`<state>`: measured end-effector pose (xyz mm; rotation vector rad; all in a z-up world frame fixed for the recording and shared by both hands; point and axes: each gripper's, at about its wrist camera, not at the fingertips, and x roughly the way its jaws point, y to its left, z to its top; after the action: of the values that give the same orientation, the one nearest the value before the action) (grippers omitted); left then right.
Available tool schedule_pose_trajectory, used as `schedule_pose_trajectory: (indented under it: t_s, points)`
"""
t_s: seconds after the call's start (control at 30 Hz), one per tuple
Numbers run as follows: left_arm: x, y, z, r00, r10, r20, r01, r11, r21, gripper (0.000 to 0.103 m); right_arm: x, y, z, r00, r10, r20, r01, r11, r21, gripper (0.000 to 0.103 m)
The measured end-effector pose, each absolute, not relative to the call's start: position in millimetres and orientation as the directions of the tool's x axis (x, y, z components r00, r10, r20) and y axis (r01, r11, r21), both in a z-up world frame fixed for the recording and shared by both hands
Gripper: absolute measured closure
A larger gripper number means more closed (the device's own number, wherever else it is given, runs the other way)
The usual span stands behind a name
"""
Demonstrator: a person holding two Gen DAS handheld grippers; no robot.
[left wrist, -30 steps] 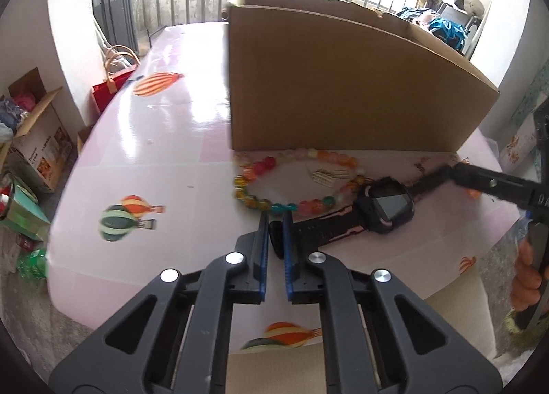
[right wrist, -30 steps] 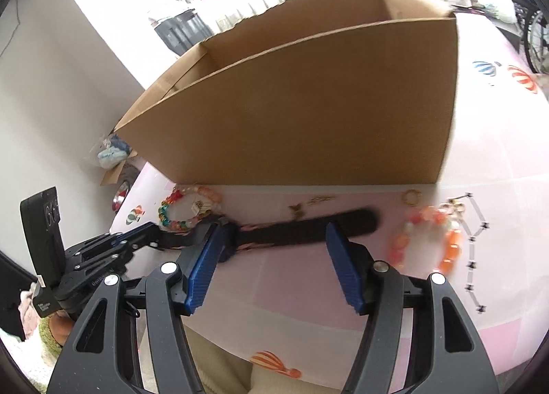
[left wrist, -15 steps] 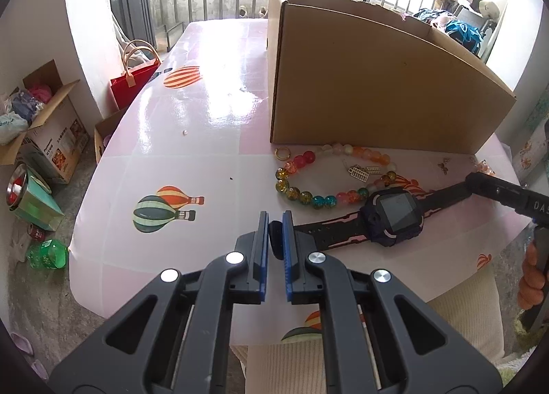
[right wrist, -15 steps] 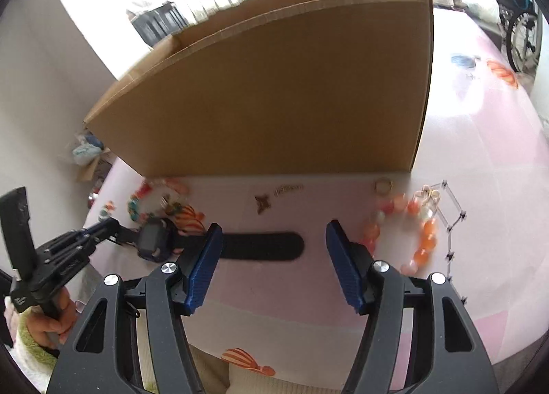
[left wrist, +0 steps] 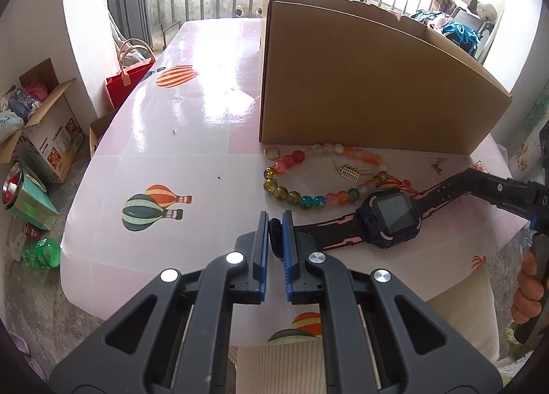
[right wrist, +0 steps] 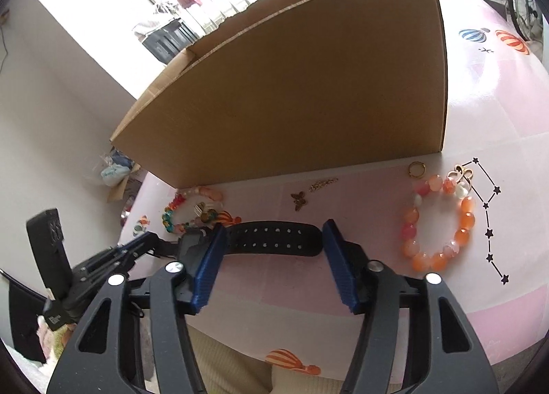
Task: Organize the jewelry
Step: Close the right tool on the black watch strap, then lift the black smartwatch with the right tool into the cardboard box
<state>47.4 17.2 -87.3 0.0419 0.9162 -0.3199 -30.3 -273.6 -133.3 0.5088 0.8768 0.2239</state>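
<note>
A black watch (left wrist: 394,219) with pink-trimmed straps lies flat on the pink table, in front of the cardboard box (left wrist: 360,85). My left gripper (left wrist: 275,232) is shut on the tip of its near strap. The other strap (right wrist: 271,239) lies lengthwise between the blue pads of my right gripper (right wrist: 272,239); those jaws are closing and I see no pad pressing on it. One right finger (left wrist: 494,186) shows in the left wrist view. A multicoloured bead bracelet (left wrist: 308,184) and a gold ring (left wrist: 271,152) lie beside the watch. An orange bead bracelet (right wrist: 439,222) lies to the right.
A butterfly charm (right wrist: 299,199), a short chain piece (right wrist: 322,184), another gold ring (right wrist: 416,169) and a gold clip (right wrist: 463,174) lie along the box's front wall. The table edge (left wrist: 89,294) is close below the grippers. Boxes and a red bag (left wrist: 127,85) stand on the floor at left.
My right gripper's jaws have narrowed, and the strap now lies between its pads rather than beyond its tips. The left gripper stays shut on the strap end.
</note>
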Motion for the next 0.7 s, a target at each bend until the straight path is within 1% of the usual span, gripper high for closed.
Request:
schedule_pose_trajectory:
  t_s: [0.17, 0.23, 0.3, 0.43, 0.7]
  points:
    - [46, 16, -88, 0.579, -0.244, -0.778, 0.294, 0.952, -0.081, 0.097, -29, -271, -129, 0.634, 0.382, -0.673, 0.014, 0.864, 0.504, 0.066]
    - [44, 15, -87, 0.587, -0.241, -0.773, 0.295, 0.953, -0.073, 0.097, -29, -269, -128, 0.632, 0.381, -0.674, 0.005, 0.868, 0.496, 0.074]
    - [41, 14, -85, 0.589, -0.251, -0.768, 0.299, 0.951, -0.081, 0.098, -30, -266, -125, 0.631, 0.385, -0.673, -0.006, 0.87, 0.493, 0.08]
    - [34, 16, -73, 0.607, -0.287, -0.741, 0.314, 0.943, -0.108, 0.098, -36, -265, -111, 0.641, 0.392, -0.66, -0.047, 0.878, 0.476, 0.084]
    - [29, 18, -34, 0.636, -0.337, -0.694, 0.348, 0.928, -0.131, 0.099, -47, -262, -68, 0.666, 0.387, -0.638, -0.111, 0.896, 0.429, 0.085]
